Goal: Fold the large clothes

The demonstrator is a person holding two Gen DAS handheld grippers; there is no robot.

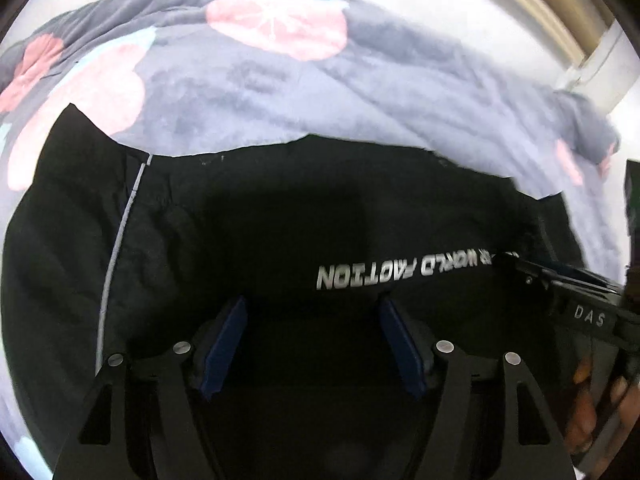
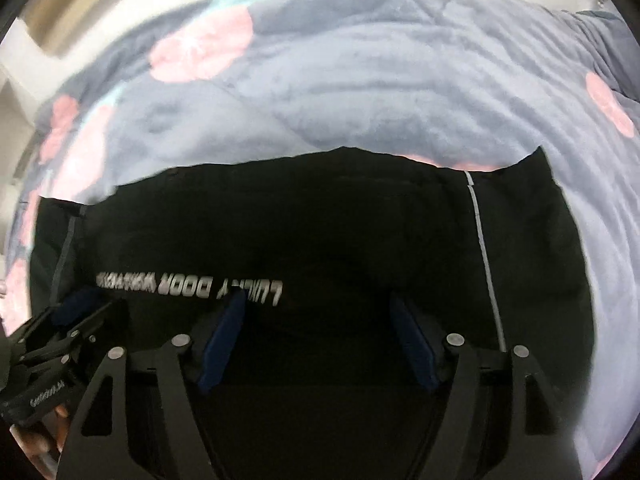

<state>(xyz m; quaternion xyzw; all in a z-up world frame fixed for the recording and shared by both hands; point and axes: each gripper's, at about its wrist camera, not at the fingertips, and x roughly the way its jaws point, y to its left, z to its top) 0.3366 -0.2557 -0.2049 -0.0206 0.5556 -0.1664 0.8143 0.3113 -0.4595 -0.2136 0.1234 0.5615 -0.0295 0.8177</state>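
A black garment [image 1: 280, 216] with silver lettering and a thin grey stripe lies spread on a grey blanket; it also shows in the right wrist view [image 2: 320, 224]. My left gripper [image 1: 312, 308] is open and empty, its blue pads just above the black cloth near the lettering. My right gripper [image 2: 316, 304] is open and empty over the same garment. The right gripper shows at the right edge of the left wrist view [image 1: 568, 280], and the left gripper at the lower left of the right wrist view [image 2: 76, 312].
The grey blanket with pink round prints [image 1: 280, 60] covers the bed under and beyond the garment, also in the right wrist view [image 2: 360, 80]. A pale wall and wooden trim [image 1: 560, 12] stand beyond the bed.
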